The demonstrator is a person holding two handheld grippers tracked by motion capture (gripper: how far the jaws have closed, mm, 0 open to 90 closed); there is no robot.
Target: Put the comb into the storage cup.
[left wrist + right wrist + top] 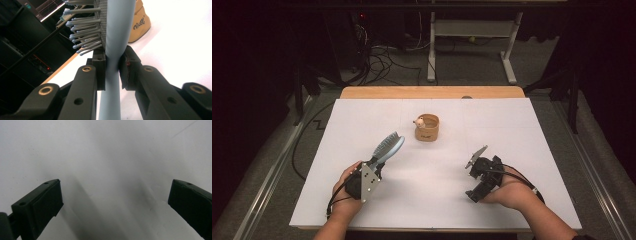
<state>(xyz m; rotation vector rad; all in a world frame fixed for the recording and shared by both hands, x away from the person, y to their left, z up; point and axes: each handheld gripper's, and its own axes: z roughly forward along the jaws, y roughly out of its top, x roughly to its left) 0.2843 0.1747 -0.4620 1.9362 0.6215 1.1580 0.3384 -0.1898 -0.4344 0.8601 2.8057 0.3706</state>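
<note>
Hands come in over the near edge of the white surface, each carrying a claw. The left claw, toward the near left corner, is clenched on the handle of a pale blue hairbrush; in the left gripper view its two black jaws press the handle from both sides, just below the bristled head (the bristles stick out to the left there). The hairbrush is lifted off the surface, its head slanting up and away toward the middle. The right claw, toward the near right corner, is released: in the right gripper view its jaws stand wide apart over bare white surface, with nothing between them. Farther off, near the middle of the surface and well apart from both claws, stands a small tan pouch with dark lettering on its side and something small and pale at its open top. Beyond it, a strip of bare wood shows along the far edge.
</note>
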